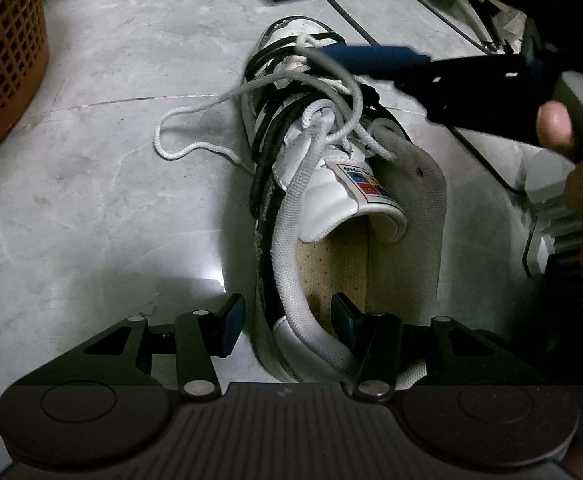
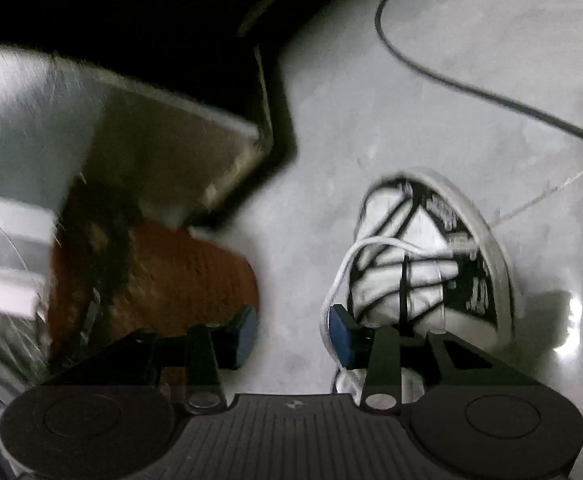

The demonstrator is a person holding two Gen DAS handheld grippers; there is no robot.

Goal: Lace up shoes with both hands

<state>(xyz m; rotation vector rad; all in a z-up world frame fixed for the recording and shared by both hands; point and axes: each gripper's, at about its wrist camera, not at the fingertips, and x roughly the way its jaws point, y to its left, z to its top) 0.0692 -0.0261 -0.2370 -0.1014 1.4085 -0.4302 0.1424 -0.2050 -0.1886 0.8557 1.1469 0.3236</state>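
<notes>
On floor, one shoe (image 1: 331, 184), two grippers

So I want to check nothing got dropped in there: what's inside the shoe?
Inside the shoe, only a tan perforated insole shows at the heel opening. The white tongue and laces cover everything further forward, so the toe area cannot be seen.

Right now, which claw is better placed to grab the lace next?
Right. The right claw is open and empty beside the white lace, over the front of the shoe; the left claw straddles the heel collar.
</notes>
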